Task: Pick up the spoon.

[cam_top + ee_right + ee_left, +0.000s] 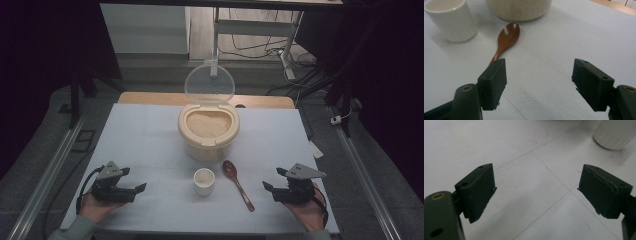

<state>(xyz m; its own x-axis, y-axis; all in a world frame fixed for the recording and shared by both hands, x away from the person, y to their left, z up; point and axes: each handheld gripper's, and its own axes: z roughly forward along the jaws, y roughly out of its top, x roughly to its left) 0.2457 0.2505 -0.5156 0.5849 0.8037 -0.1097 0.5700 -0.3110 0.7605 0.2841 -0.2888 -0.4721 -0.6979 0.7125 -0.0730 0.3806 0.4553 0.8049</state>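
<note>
Both hands rest low at the near edge of the white table (150, 130), one toward each near corner, palms under the tools and jaws aimed inward across the surface. The left hand (94, 207) carries the left gripper (134, 181), whose jaws stand wide apart with bare tabletop between them and nothing in their hold, as the left gripper view confirms (536, 192). The right hand (309, 210) carries the right gripper (274, 180), likewise spread wide and empty (539, 82); in its own view its left jaw lies just in front of the spoon's handle, and whether they touch cannot be told. Between the two tools, near the middle of the near edge, stands one small white cup (204, 180), and just to its right lies one brown wooden spoon (237, 183), bowl pointing toward the far edge. Behind them, at the table's centre, sits one cream container (208, 131) filled with pale grain, its clear round lid (209, 82) standing upright at the back.
</note>
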